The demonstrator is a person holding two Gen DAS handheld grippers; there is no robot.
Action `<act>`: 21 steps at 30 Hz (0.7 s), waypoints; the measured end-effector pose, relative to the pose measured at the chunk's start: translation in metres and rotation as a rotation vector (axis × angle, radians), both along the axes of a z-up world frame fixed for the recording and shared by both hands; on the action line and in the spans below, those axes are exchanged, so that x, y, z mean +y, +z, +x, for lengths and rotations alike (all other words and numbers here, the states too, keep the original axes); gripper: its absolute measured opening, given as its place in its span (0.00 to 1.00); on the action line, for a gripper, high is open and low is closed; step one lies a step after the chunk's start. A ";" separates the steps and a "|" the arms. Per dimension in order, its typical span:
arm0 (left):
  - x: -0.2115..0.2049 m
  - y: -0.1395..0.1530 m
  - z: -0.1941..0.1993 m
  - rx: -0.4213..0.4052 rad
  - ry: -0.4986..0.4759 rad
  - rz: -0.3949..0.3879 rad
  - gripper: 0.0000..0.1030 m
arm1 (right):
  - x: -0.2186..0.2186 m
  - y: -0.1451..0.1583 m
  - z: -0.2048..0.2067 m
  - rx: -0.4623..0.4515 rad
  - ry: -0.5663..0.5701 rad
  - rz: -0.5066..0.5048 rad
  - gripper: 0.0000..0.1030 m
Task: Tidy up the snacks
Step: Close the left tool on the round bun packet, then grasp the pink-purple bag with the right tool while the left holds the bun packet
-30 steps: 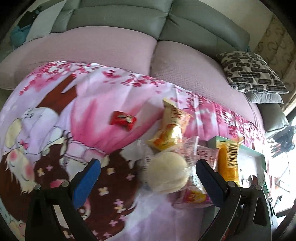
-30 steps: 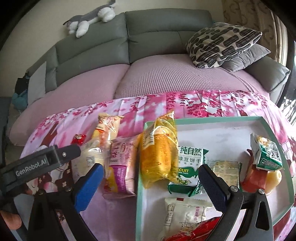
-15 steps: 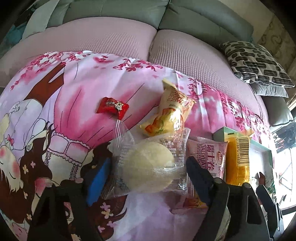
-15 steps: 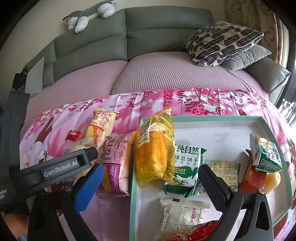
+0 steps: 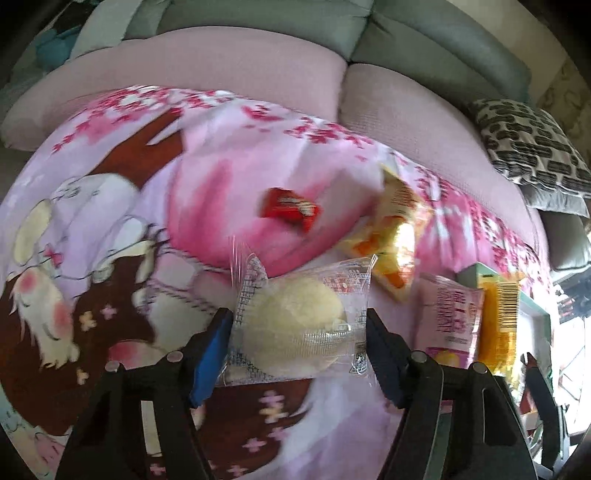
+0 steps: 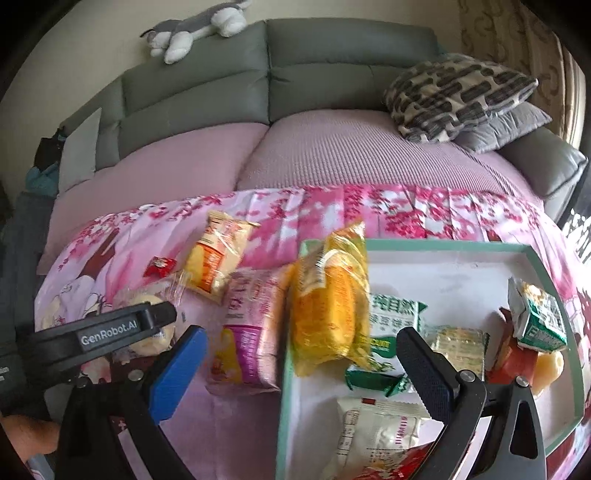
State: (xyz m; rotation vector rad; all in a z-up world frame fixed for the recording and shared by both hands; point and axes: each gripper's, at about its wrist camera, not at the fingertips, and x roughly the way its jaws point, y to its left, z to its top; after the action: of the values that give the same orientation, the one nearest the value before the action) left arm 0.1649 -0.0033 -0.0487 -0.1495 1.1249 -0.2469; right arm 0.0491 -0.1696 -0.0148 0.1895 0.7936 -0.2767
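Note:
My left gripper (image 5: 295, 332) is shut on a round pale bun in a clear wrapper (image 5: 295, 328), held just above the pink cloth. Beyond it lie a small red candy (image 5: 290, 210) and a yellow-orange snack bag (image 5: 395, 236). A pink packet (image 5: 448, 321) lies to the right. In the right wrist view my right gripper (image 6: 301, 365) is open and empty over the left rim of the green-edged white tray (image 6: 443, 245). A yellow cake pack (image 6: 332, 306) leans on that rim. The left gripper (image 6: 110, 328) and its bun (image 6: 155, 339) show at left.
The tray holds a green biscuit pack (image 6: 391, 321), a white packet (image 6: 376, 435), a cracker pack (image 6: 458, 347) and a small green carton (image 6: 539, 317). Behind is a grey sofa (image 6: 258, 74) with a patterned cushion (image 6: 458, 96) and a plush cat (image 6: 195, 29).
My left gripper moved forward around the wrapped bun and closed on it. The right gripper stayed open and shifted slightly.

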 end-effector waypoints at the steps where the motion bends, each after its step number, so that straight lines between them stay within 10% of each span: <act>1: 0.005 0.000 0.000 0.002 0.013 0.005 0.69 | 0.004 0.002 0.000 -0.011 0.013 -0.008 1.00; 21: 0.038 -0.002 -0.004 0.007 0.095 0.104 0.69 | 0.038 -0.032 0.035 0.084 0.111 0.000 0.82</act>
State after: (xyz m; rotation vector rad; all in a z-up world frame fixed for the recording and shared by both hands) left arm 0.1613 0.0346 -0.0510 -0.1110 1.1320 -0.1029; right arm 0.0845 -0.1316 -0.0469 0.1342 0.8846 -0.1811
